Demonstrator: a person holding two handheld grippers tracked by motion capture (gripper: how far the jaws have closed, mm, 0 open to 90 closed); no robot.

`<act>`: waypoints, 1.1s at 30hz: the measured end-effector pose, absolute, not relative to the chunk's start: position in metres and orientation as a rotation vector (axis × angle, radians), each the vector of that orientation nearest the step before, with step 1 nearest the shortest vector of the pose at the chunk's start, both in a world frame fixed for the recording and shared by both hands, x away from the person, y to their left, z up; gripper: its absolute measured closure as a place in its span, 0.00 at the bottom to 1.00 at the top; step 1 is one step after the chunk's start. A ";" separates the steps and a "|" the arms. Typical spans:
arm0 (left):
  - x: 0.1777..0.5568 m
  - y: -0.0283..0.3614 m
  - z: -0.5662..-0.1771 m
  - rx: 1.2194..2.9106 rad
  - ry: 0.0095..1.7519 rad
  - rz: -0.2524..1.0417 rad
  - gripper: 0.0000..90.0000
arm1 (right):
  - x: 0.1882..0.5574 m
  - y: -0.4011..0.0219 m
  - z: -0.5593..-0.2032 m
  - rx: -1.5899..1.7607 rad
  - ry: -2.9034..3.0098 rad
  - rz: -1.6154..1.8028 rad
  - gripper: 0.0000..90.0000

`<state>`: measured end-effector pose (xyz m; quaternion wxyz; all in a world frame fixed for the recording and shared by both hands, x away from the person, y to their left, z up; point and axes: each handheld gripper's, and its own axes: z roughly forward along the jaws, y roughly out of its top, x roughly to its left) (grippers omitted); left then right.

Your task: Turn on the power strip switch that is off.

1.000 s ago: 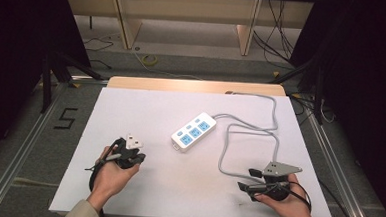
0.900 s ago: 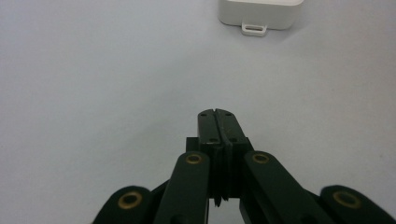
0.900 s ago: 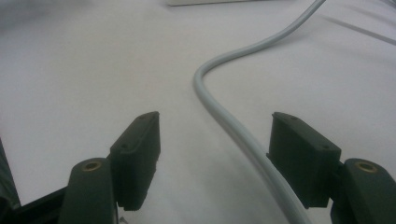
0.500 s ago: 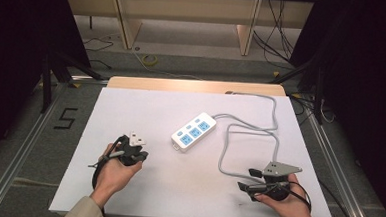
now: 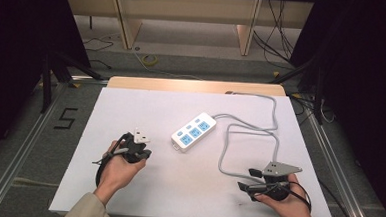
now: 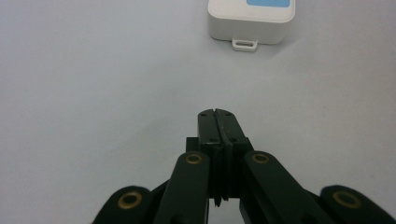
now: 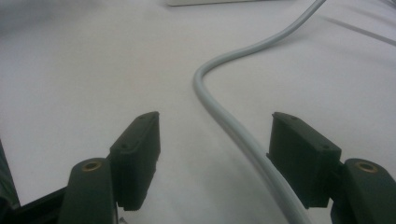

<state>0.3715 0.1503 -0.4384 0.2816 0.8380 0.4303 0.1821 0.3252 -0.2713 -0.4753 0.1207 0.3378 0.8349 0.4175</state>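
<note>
A white power strip [image 5: 195, 132] with blue sockets lies at the table's middle; its near end [image 6: 251, 18] shows ahead of my left gripper. The strip's grey cable [image 5: 275, 128] loops right, then back toward the front right. My left gripper [image 5: 144, 153] rests left of the strip, a hand's width short of it. In the left gripper view that gripper [image 6: 217, 114] is shut with nothing between its jaws. My right gripper [image 5: 245, 180] lies at the front right, pointing left. It stands open [image 7: 215, 119], and the cable [image 7: 208, 88] runs between its jaws, untouched.
The white table top [image 5: 146, 106] ends at a wooden strip [image 5: 192, 85] at the back. Floor, black stands [image 5: 45, 75] and loose wires [image 5: 148, 61] lie beyond it. A "5" mark [image 5: 66, 118] is on the floor to the left.
My left gripper has turned a little in the hand and shifted slightly toward the power strip. The right gripper and the cable have stayed put.
</note>
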 end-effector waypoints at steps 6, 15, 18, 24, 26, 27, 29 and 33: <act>0.374 0.147 -0.437 2.246 1.151 0.485 1.00 | 0.325 -0.272 -0.475 0.987 2.437 1.223 0.39; 0.377 0.144 -0.435 2.249 1.148 0.486 1.00 | 0.325 -0.272 -0.475 0.987 2.437 1.223 0.39; 0.378 0.143 -0.435 2.256 1.142 0.493 1.00 | 0.325 -0.272 -0.475 0.988 2.437 1.223 0.39; 0.381 0.140 -0.435 2.258 1.139 0.496 1.00 | 0.325 -0.272 -0.475 0.985 2.435 1.226 0.39; 0.382 0.139 -0.434 2.259 1.139 0.496 1.00 | 0.325 -0.272 -0.475 0.986 2.435 1.226 0.39; 0.382 0.139 -0.434 2.258 1.140 0.496 1.00 | 0.325 -0.272 -0.475 0.982 2.437 1.224 0.39; 0.383 0.138 -0.434 2.261 1.138 0.494 1.00 | 0.325 -0.272 -0.475 0.982 2.437 1.225 0.39; 0.385 0.136 -0.434 2.269 1.129 0.496 1.00 | 0.325 -0.272 -0.475 0.986 2.433 1.229 0.39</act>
